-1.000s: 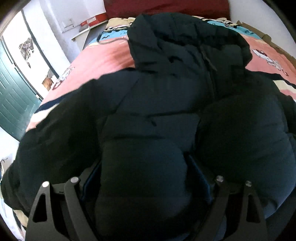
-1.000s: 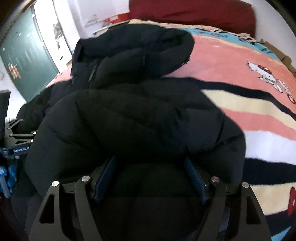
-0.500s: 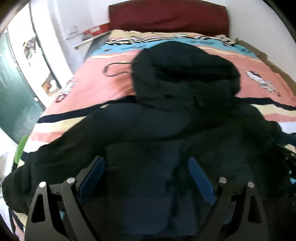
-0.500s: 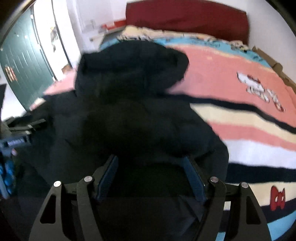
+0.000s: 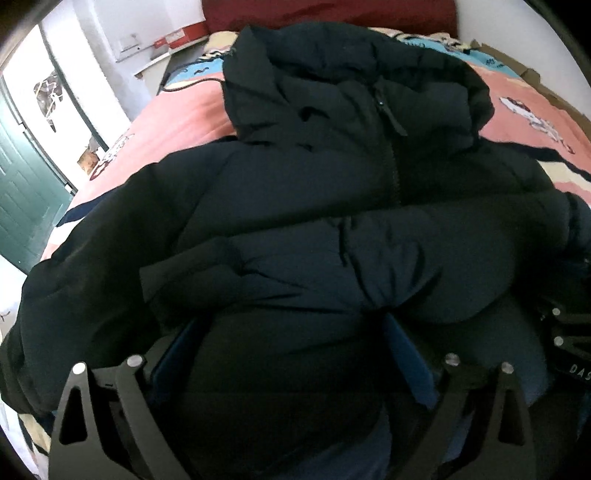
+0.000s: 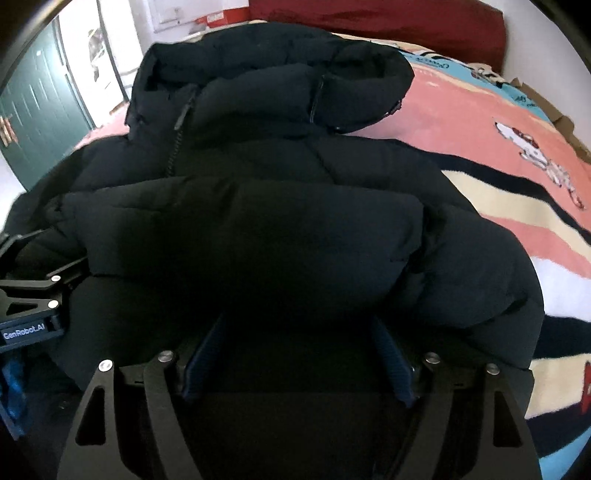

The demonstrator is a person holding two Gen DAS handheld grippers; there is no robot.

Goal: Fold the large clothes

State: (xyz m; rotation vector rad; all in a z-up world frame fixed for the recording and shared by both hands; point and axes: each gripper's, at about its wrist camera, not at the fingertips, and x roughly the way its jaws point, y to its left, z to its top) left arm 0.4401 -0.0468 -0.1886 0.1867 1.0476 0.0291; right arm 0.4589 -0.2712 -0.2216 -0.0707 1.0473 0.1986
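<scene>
One black hooded puffer jacket (image 5: 332, 192) is counted, on one bed with a striped cartoon blanket (image 6: 517, 155). Two claws are counted: left claw (image 5: 291, 354), right claw (image 6: 295, 354). One green door (image 5: 22, 192) and one dark red headboard (image 6: 388, 26) are noted.
</scene>
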